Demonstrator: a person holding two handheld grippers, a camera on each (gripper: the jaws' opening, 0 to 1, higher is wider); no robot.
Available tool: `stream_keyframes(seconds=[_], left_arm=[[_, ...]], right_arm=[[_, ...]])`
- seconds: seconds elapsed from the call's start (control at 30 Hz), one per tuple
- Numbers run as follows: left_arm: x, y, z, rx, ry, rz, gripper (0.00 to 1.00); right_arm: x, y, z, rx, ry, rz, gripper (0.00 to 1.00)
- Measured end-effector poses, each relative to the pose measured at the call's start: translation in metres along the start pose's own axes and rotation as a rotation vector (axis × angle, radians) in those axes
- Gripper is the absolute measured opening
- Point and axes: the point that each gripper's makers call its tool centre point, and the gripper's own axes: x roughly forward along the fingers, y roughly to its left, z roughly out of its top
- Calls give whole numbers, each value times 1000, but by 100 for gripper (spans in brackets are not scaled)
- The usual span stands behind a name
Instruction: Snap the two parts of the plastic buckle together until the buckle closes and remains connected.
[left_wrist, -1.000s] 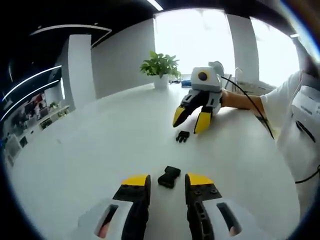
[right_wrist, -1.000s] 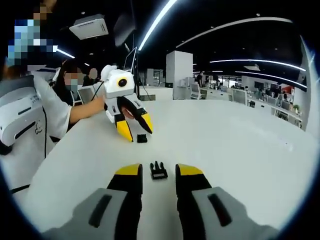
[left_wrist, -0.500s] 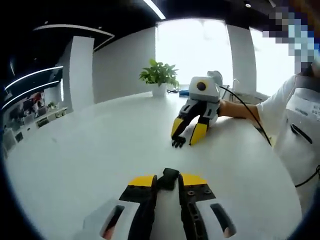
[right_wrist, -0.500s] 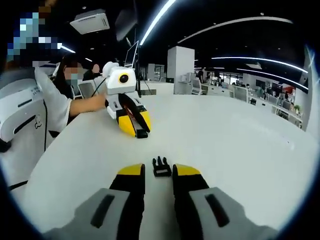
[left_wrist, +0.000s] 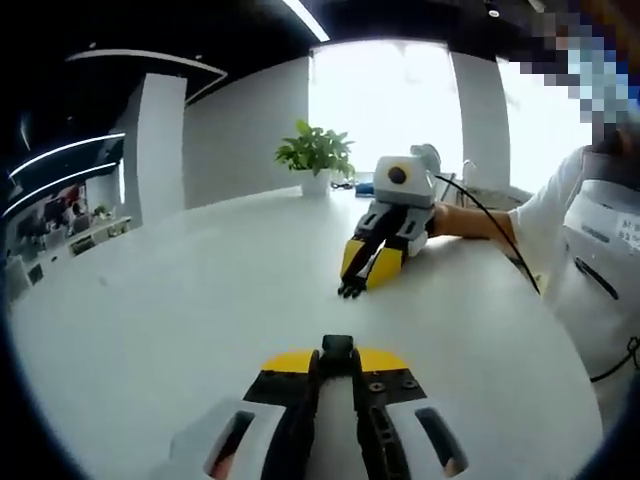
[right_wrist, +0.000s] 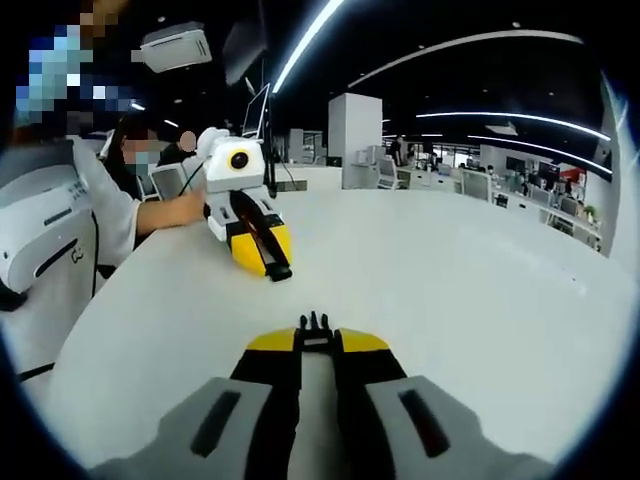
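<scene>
My left gripper (left_wrist: 337, 362) has now closed its jaws on the black plastic socket half of the buckle (left_wrist: 338, 349), which a second ago lay loose between them. My right gripper (right_wrist: 316, 342) has likewise clamped the black pronged half of the buckle (right_wrist: 315, 327), prongs pointing forward. Both halves sit low over the white round worktop (left_wrist: 180, 300), well apart, out toward its middle.

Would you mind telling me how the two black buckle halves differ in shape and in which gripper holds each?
The socket half ends in a blunt, closed block; the pronged half ends in thin separate prongs. The socket half sits in the left gripper, the pronged half in the right gripper. Both are small, black plastic, pinched between yellow-tipped fingers with their ends poking out above the white table.
</scene>
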Motion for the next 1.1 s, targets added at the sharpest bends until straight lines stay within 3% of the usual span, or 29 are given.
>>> stream_keyframes(seconds=[0.37, 0.8, 1.1], left_arm=[[-1, -20, 13, -25, -51, -79, 12], [-4, -54, 27, 9, -95, -162, 12], [-18, -64, 47, 46, -153, -166, 12]], right_arm=[[-7, 16, 14, 7, -64, 59, 11], [-8, 52, 39, -10, -129, 161, 11], [-15, 66, 57, -32, -181, 187, 11]])
